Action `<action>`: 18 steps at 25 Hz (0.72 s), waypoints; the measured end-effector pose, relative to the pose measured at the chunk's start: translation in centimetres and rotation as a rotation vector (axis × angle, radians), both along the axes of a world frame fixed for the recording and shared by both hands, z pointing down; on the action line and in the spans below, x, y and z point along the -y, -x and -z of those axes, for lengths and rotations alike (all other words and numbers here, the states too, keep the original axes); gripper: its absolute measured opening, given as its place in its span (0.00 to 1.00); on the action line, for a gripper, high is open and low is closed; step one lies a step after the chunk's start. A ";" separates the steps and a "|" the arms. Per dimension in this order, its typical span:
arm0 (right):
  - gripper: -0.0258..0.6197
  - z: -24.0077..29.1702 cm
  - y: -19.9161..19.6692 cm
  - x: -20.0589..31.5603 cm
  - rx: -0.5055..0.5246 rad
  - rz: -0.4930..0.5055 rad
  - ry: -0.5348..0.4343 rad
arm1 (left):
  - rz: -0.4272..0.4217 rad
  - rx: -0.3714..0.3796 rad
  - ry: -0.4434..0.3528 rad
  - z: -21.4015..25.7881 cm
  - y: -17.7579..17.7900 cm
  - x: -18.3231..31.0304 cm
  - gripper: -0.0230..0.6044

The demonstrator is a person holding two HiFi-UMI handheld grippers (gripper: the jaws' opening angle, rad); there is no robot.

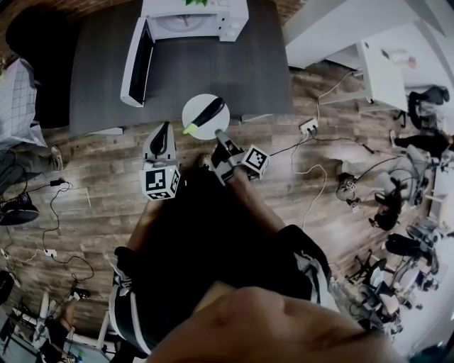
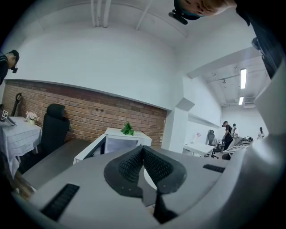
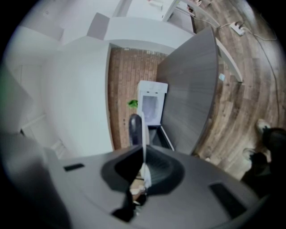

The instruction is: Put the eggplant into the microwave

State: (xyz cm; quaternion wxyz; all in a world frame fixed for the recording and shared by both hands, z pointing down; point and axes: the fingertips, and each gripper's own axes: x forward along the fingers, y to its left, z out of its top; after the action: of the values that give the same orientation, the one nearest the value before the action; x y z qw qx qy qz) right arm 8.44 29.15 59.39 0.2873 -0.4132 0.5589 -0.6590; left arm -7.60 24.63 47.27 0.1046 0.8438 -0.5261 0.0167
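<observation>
**While Pinched at the Rim: Eggplant Plate at the Tabletop Edge**

While checking the head view, locate the eggplant (image 1: 207,112) lying diagonally across a round white plate (image 1: 194,108), green stem end toward the near left, dark body toward the far right. Find the plate at the near edge of the dark grey tabletop (image 1: 213,67), its near part showing past that edge; unable to tell whether resting or lifted.

Note the right gripper (image 1: 220,133) at the plate's near right rim, fingers closed and pinching that rim. Confirm in the right gripper view: thin white rim caught edge-on between the two pads, eggplant visible just beyond the fingertips, gripper rolled onto its side.

Note the left gripper (image 1: 163,127) just left of the plate, apart from it, aimed toward the tabletop. Read its fingers as pressed together tip to tip, with nothing between them.

Locate the white microwave (image 1: 195,18) at the far side of the tabletop, well apart from the plate, door (image 1: 138,67) swung wide open to the left, cavity open toward the near side. Observe a small green object (image 2: 128,129) on top of the microwave.

Beyond the tabletop, note a brick wall (image 2: 89,112) and a black office chair (image 2: 53,127). Below, note the wooden floor (image 1: 92,205) with cables and a power strip (image 1: 308,127).
</observation>
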 end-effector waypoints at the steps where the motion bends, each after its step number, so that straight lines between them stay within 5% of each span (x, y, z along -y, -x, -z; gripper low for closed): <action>1: 0.10 -0.1 -0.1 0.1 0.000 0.001 0.003 | 0.002 0.000 -0.001 0.1 -0.1 0.0 0.09; 18: 0.10 -1.2 -4.4 1.4 -0.003 0.095 0.003 | 0.080 -0.001 -0.007 0.6 -5.5 -0.4 0.09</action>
State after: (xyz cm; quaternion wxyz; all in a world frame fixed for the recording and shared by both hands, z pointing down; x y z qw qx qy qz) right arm 12.88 27.75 60.64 0.2540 -0.3877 0.5774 -0.6722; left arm -2.10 25.05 46.69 0.1024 0.8224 -0.5595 0.0103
